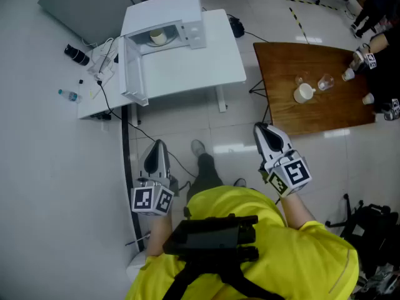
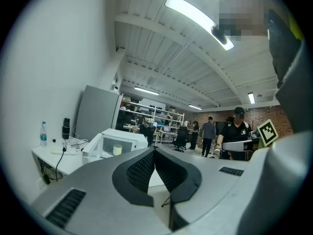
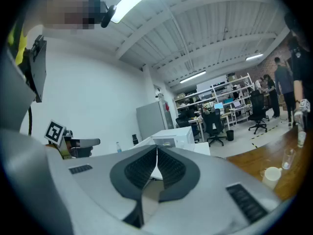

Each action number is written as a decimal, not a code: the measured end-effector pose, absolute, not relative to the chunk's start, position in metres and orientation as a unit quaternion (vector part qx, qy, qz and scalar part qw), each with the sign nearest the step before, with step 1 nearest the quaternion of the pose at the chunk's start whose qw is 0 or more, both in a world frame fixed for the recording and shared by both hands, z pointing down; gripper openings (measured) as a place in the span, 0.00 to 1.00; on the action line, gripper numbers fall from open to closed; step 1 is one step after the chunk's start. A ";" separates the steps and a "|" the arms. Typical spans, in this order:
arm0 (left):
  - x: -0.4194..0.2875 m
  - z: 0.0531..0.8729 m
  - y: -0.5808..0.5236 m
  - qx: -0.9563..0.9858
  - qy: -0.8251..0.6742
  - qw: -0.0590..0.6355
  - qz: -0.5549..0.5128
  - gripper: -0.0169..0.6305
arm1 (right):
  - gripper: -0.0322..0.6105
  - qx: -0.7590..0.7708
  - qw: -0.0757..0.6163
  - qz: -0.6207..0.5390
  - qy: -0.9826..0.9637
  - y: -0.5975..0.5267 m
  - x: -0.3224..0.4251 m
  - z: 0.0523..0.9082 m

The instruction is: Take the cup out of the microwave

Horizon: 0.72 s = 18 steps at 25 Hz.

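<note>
A white microwave (image 1: 169, 24) stands on a white table (image 1: 206, 61) across the room, its door (image 1: 132, 70) swung open to the left. A pale cup (image 1: 158, 36) sits inside it. The left gripper view shows the same microwave (image 2: 120, 140) and cup (image 2: 117, 150) far ahead. My left gripper (image 1: 158, 145) is held low near my body, far from the table, shut and with nothing in it; its jaws meet in its own view (image 2: 154, 152). My right gripper (image 1: 260, 129) is also shut and holds nothing, with its pads together (image 3: 157, 152). The microwave (image 3: 172, 137) is distant in that view too.
A wooden table (image 1: 312, 111) on the right carries a white mug (image 1: 304, 93) and clear glasses (image 1: 325, 82). A water bottle (image 1: 69, 95) and cables lie at the white table's left end. A black cable (image 1: 126, 161) runs along the floor. People stand at far right.
</note>
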<state>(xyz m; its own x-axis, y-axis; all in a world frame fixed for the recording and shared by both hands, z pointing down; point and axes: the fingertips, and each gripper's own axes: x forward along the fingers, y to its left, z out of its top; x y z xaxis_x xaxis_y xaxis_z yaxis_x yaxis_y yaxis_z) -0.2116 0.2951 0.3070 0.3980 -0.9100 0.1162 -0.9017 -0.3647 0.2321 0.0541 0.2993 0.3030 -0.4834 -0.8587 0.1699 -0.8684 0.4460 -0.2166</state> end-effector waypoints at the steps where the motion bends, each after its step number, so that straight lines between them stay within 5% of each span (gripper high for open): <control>1: -0.221 0.309 0.279 0.828 -0.546 0.130 -0.016 0.04 | 0.06 0.508 0.012 0.140 -0.850 0.281 0.042 0.303; 9: -0.298 0.294 0.156 0.832 -0.543 0.110 -0.020 0.04 | 0.06 0.459 0.011 0.116 -0.881 0.122 -0.082 0.281; 11: -0.308 0.295 0.131 0.836 -0.535 0.116 -0.020 0.16 | 0.07 0.457 0.010 0.114 -0.882 0.092 -0.101 0.278; 18: -0.302 0.317 0.053 0.850 -0.510 0.134 0.000 0.22 | 0.06 0.465 0.034 0.139 -0.874 0.025 -0.114 0.301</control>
<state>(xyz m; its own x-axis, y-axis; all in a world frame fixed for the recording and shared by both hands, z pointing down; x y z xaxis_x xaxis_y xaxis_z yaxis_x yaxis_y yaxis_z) -0.3019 0.0531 0.3174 0.4806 -0.8661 0.1375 -0.8663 -0.4445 0.2279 -0.1140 0.0246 0.3005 -0.5651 -0.8033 0.1881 -0.8220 0.5287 -0.2114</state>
